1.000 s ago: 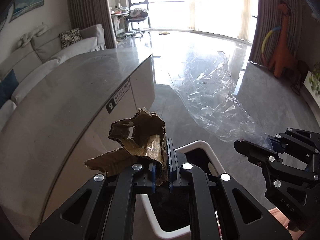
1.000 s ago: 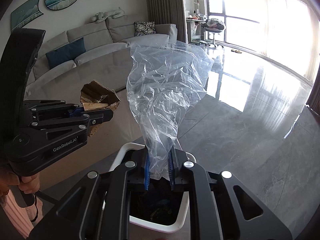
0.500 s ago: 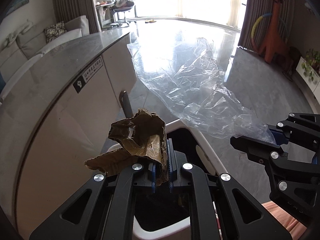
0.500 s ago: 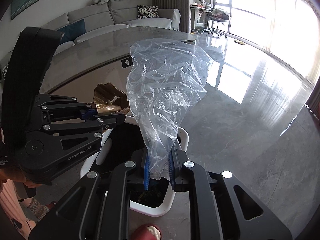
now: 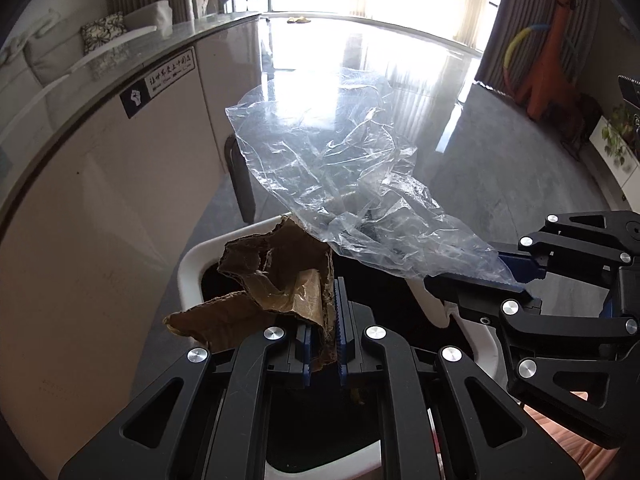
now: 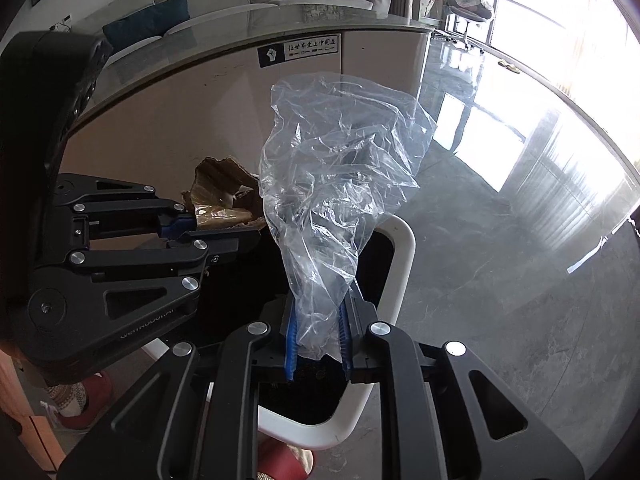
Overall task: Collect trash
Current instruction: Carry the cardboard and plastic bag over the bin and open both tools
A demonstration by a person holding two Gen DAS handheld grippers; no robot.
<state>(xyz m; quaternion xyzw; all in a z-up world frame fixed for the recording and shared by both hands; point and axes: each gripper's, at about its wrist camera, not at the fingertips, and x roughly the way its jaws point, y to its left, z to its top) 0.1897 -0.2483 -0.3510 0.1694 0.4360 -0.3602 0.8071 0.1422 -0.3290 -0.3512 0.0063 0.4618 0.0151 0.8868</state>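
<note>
My left gripper [image 5: 323,328] is shut on a crumpled brown cardboard scrap [image 5: 272,284], held over the white-rimmed trash bin [image 5: 188,268] with a dark inside. My right gripper [image 6: 318,336] is shut on a clear plastic bag [image 6: 336,176] that stands up above the same bin [image 6: 402,256]. In the left wrist view the bag [image 5: 340,176] hangs over the bin's far side from the right gripper [image 5: 516,276]. In the right wrist view the left gripper [image 6: 216,228] with the cardboard [image 6: 224,200] is on the left.
A beige counter [image 5: 100,184] with a glossy top and a black label stands just left of the bin. A dark chair leg [image 5: 240,184] is behind the bin. Glossy grey floor [image 6: 520,240] spreads right. An orange giraffe toy [image 5: 552,52] stands far right.
Both grippers have dropped lower and tilted down over the bin, which now fills more of each view. The bag and cardboard remain gripped and sit closer together.
</note>
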